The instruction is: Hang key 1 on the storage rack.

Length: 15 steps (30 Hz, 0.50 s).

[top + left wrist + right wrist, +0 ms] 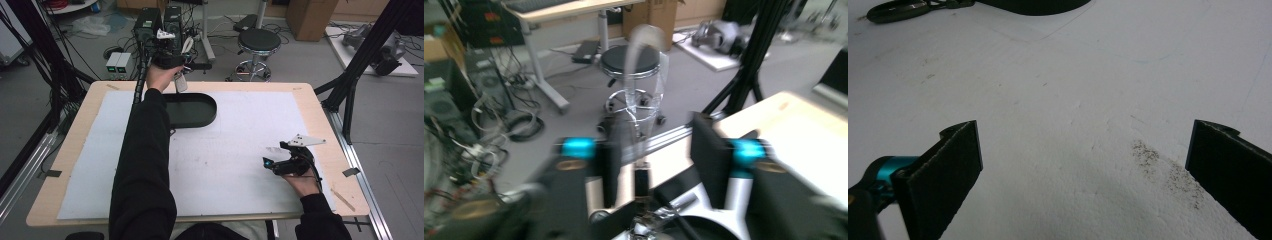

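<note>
Left gripper (654,150), upper centre-left of the high view, past the table's far edge: jaws half apart, not pressing anything

Clear plastic strip (644,65): blurred, standing loose between those jaws, nearer the left one. Likely light, thin, bendy and slippery, so best pinched flat near one end

Black tray (200,117): just below and right of that hand

Right gripper (1083,170), lower right: jaws wide, empty, low over the sheet

Surface: white sheet (225,165), scuffed, on a pale wooden table (320,130)

Room: grey floor, cables, black stool (258,40)
</note>
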Motion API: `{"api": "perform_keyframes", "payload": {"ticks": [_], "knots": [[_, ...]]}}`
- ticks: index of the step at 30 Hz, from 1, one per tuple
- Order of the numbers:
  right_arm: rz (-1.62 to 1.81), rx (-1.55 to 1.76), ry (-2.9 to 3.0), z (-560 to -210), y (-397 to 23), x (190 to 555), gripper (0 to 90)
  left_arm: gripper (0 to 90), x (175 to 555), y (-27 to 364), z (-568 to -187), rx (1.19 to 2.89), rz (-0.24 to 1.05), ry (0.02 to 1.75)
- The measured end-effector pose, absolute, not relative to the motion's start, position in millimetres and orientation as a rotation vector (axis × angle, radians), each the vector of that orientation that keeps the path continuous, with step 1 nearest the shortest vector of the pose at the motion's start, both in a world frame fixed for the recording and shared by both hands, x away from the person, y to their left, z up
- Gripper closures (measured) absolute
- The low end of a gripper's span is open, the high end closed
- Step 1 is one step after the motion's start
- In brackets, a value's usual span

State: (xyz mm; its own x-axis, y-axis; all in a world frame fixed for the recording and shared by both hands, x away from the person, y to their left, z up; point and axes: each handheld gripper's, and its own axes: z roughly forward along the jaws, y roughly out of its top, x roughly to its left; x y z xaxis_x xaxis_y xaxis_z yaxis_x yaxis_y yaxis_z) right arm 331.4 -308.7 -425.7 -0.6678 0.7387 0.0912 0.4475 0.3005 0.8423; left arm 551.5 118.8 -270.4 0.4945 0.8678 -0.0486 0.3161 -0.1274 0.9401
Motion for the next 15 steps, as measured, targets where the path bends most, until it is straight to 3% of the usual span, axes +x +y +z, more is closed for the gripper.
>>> {"api": "perform_keyframes", "payload": {"ticks": [3,6,8,15], "knots": [[1.307,1.071,2.258,-426,-309,331,0.8,30.9,550,120,-271,1.712,0.588,1.011],[1.309,1.07,2.257,-425,-309,331,0.8,7.9,547,115,-271,1.8,0.634,1.003],[1.307,1.068,2.258,-425,-308,331,0.8,5.5,546,114,-272,1.825,0.566,0.967],[1.307,1.066,2.257,-425,-309,330,0.8,4.5,533,107,-269,1.846,0.539,0.884]]}}
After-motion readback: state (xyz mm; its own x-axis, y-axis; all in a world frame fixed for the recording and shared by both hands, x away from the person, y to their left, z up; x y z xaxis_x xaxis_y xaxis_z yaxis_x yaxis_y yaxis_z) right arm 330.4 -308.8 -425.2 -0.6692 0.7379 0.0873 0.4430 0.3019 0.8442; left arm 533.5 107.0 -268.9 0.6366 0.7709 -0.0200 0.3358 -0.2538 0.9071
